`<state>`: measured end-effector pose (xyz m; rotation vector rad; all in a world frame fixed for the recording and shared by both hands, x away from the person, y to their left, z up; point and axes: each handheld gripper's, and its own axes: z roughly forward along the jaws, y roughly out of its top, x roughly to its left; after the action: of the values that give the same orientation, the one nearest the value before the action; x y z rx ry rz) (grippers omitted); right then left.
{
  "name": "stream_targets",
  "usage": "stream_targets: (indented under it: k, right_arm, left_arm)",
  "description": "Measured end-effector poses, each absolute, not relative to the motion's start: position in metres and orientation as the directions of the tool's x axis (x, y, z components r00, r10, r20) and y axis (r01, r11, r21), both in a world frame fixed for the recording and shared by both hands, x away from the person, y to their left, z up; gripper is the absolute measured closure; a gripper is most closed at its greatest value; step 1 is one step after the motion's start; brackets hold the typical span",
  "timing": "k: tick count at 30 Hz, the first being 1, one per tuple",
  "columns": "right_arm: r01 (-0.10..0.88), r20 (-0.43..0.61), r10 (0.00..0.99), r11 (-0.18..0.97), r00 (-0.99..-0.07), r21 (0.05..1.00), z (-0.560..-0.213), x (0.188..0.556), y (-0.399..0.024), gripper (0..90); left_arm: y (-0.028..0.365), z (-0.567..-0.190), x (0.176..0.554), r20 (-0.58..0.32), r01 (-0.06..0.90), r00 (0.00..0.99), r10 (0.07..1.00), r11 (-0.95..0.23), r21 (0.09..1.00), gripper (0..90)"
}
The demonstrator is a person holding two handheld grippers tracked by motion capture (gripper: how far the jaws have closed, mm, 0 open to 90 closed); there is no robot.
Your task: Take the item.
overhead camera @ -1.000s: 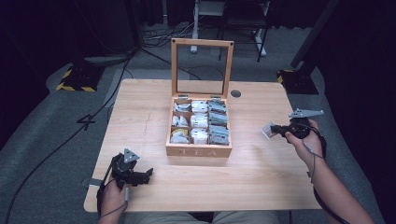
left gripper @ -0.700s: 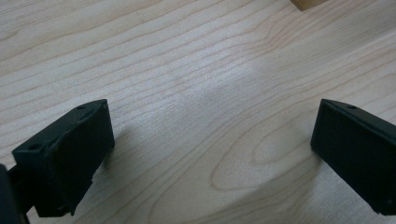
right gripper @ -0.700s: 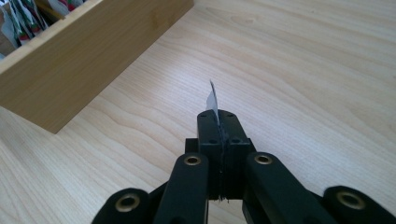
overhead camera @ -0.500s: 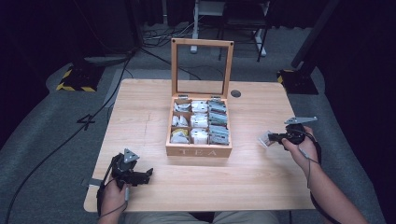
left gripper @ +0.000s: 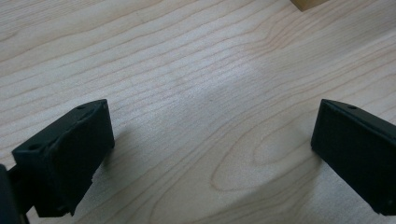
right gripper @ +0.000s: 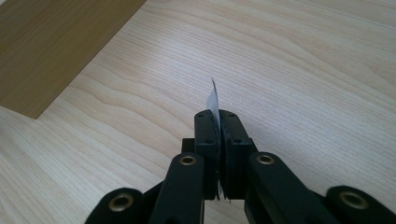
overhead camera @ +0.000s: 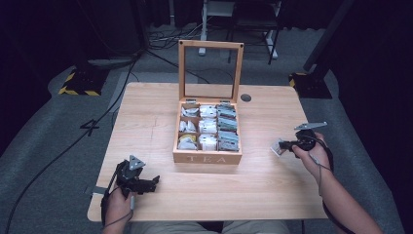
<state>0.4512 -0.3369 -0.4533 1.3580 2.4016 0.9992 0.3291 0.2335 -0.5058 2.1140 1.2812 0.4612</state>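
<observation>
An open wooden tea box (overhead camera: 207, 157) stands mid-table with its glass lid upright, and several tea bags fill its compartments. To its right, low over the table, my right gripper (overhead camera: 285, 146) is shut on a flat grey tea bag packet (overhead camera: 277, 147). In the right gripper view the packet (right gripper: 214, 100) stands edge-on between the closed jaws of that gripper (right gripper: 218, 122), with the box's side (right gripper: 56, 42) at upper left. My left gripper (overhead camera: 151, 183) rests at the table's front left corner, open. The left gripper view has its jaws wide apart over bare wood (left gripper: 210, 116).
The light wooden table (overhead camera: 146, 112) has a round cable hole (overhead camera: 246, 97) behind the box. Beyond it lie cables on the grey floor, a yellow-and-black striped base (overhead camera: 78, 84) at left and chair legs at the back.
My right gripper with the packet has moved toward the person and lower, away from the box. The left gripper has stayed put.
</observation>
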Motion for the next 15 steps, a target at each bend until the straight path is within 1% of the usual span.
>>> stream_targets:
  k: [1,2,3,4,5,6,9,10,11,13,15]
  right_arm:
    - [0.681,0.144,0.821,0.346,-0.553,0.645,-0.454,0.451,-0.337,83.5]
    - [0.681,0.144,0.821,0.346,-0.553,0.645,-0.454,0.451,-0.337,83.5]
    - [0.673,0.131,0.822,0.349,-0.554,0.652,-0.455,0.452,-0.337,78.8]
    - [0.673,0.131,0.822,0.349,-0.554,0.652,-0.455,0.452,-0.337,78.8]
    - [0.661,0.102,0.825,0.364,-0.556,0.657,-0.456,0.453,-0.338,71.3]
    - [0.661,0.102,0.825,0.364,-0.556,0.657,-0.456,0.453,-0.338,71.3]
    - [0.633,0.048,0.827,0.390,-0.560,0.668,-0.461,0.456,-0.341,62.1]
    - [0.630,0.040,0.835,0.382,-0.549,0.676,-0.463,0.458,-0.345,57.2]
    - [0.630,0.040,0.835,0.382,-0.549,0.676,-0.463,0.458,-0.345,57.2]
    - [0.634,0.049,0.843,0.363,-0.535,0.683,-0.468,0.461,-0.351,52.9]
    - [0.634,0.065,0.847,0.341,-0.527,0.695,-0.468,0.462,-0.355,51.9]
  left_arm:
    - [0.233,-0.506,0.329,-0.020,0.667,0.470,0.883,-0.340,0.662,0.0]
    - [0.233,-0.506,0.329,-0.020,0.667,0.470,0.883,-0.340,0.662,0.0]
    - [0.233,-0.506,0.329,-0.023,0.669,0.468,0.883,-0.337,0.663,0.0]
    - [0.233,-0.506,0.329,-0.024,0.669,0.467,0.884,-0.335,0.664,0.0]
    - [0.233,-0.506,0.329,-0.024,0.669,0.467,0.884,-0.335,0.663,0.0]
    - [0.233,-0.506,0.329,-0.024,0.669,0.467,0.884,-0.335,0.664,0.0]
    - [0.233,-0.506,0.329,-0.024,0.669,0.467,0.884,-0.335,0.664,0.0]
    - [0.233,-0.506,0.329,-0.024,0.669,0.467,0.884,-0.335,0.664,0.0]
    - [0.233,-0.506,0.329,-0.024,0.669,0.467,0.884,-0.336,0.663,0.0]
    - [0.233,-0.506,0.329,-0.024,0.669,0.467,0.884,-0.335,0.663,0.0]
    - [0.233,-0.506,0.329,-0.021,0.668,0.468,0.884,-0.337,0.663,0.0]
